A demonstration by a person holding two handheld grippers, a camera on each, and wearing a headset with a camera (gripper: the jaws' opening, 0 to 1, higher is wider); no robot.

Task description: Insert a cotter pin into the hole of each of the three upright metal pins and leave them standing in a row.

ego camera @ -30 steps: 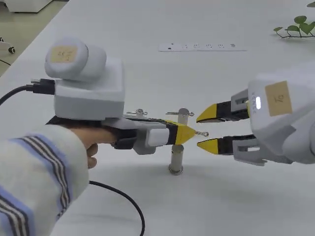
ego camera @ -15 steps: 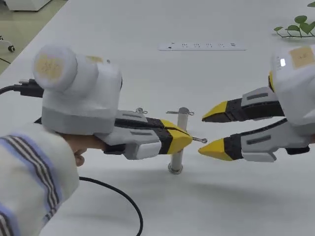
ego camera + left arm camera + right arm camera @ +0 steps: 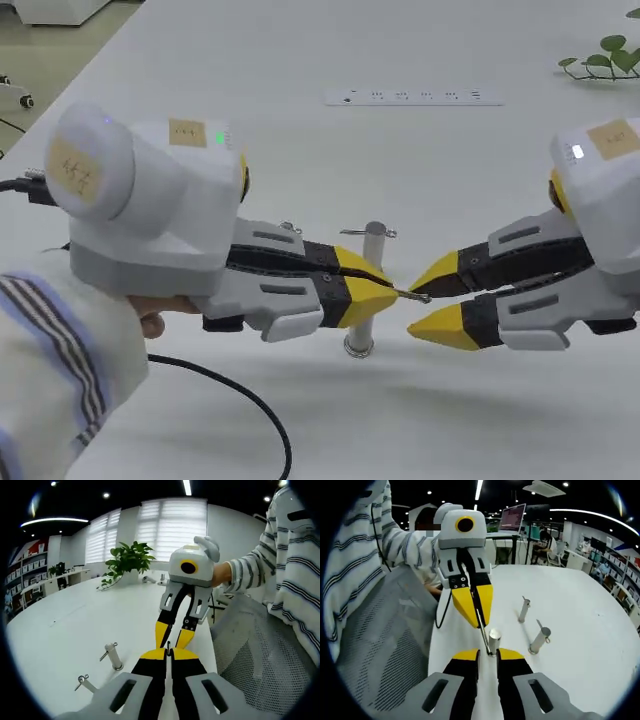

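Cotter pin (image 3: 415, 295) is being gripped by the closed left tongs (image 3: 385, 290), its free end being pointed into the gap of the right tongs (image 3: 412, 308), whose jaws are being held apart; just behind the tips, an upright metal pin (image 3: 368, 268) is being carried by the tabletop (image 3: 420, 180)
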